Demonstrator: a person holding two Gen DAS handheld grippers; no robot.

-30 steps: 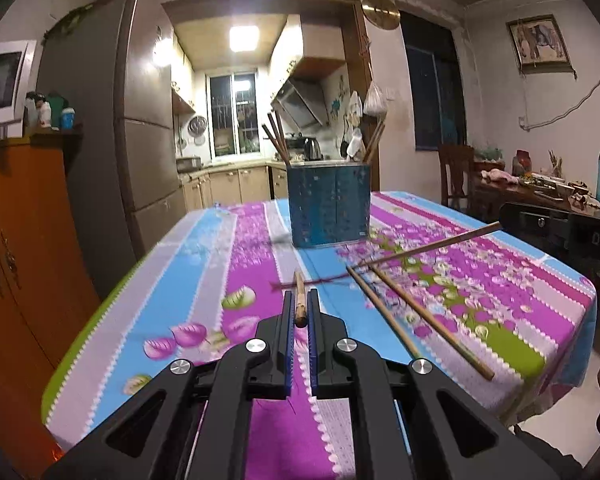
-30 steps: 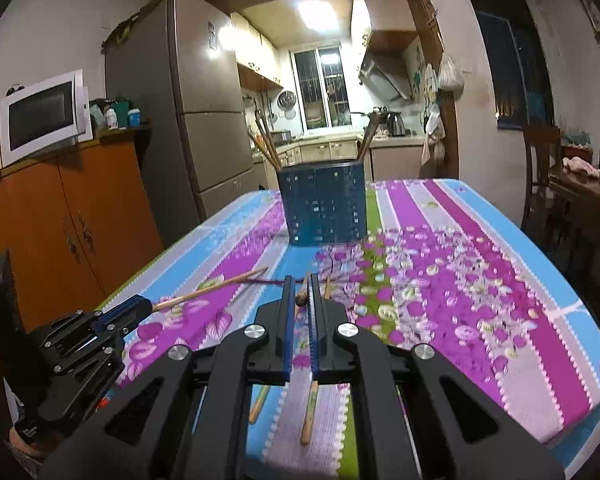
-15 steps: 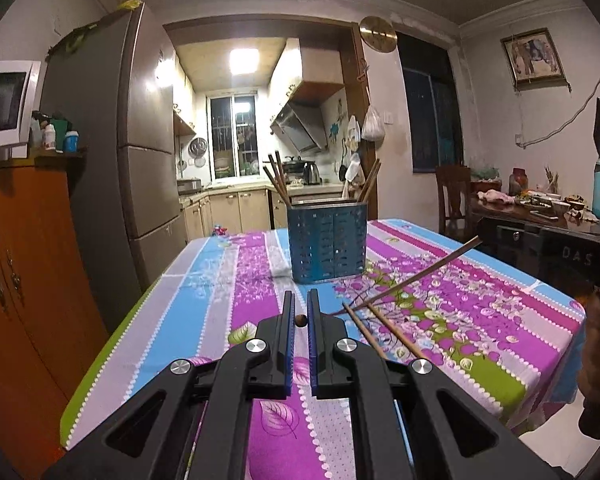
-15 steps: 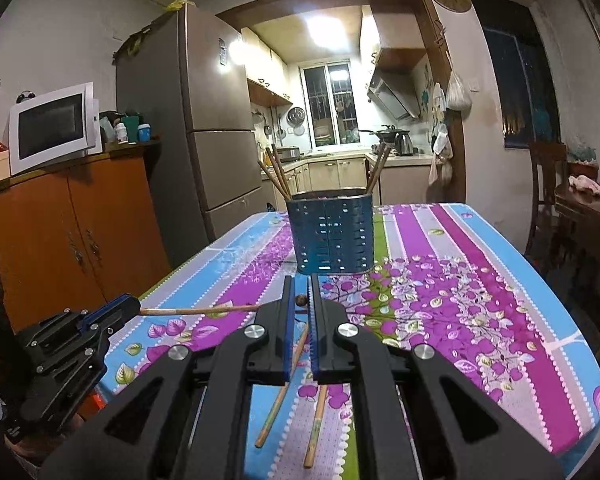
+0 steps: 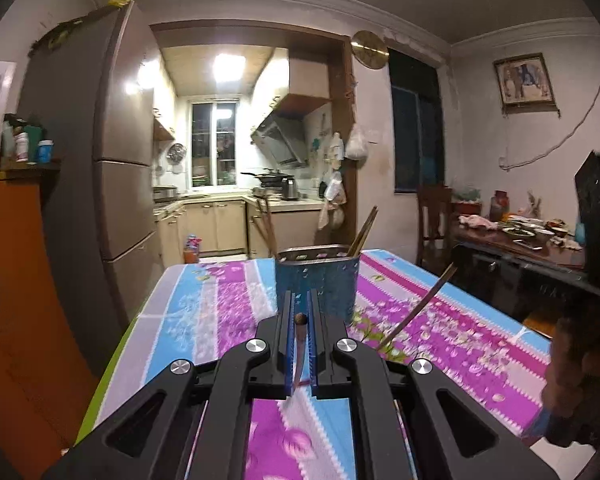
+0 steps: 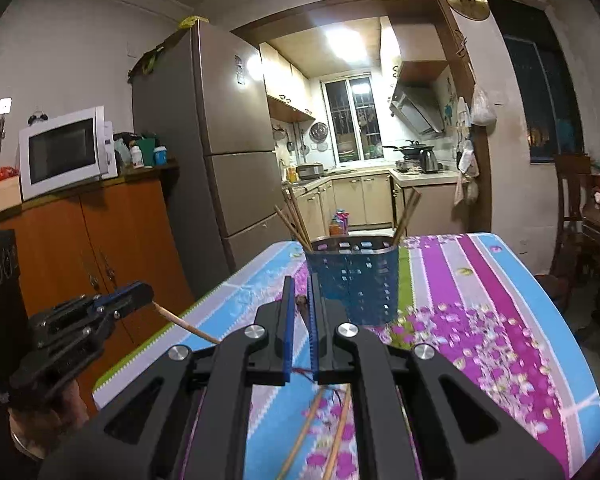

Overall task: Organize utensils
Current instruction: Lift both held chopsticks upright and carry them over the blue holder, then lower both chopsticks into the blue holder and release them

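Now left tool (image 5: 300,312) clenched on chopstick (image 5: 300,340); right tool (image 6: 301,300) grips another chopstick (image 6: 301,301); blue holder (image 6: 354,276) just beyond.

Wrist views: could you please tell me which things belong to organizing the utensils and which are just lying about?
Job: left gripper and right gripper, each shut on a chopstick; holder; loose chopsticks on tablecloth.
Lying about: microwave, fridge, kettle, clock, picture.
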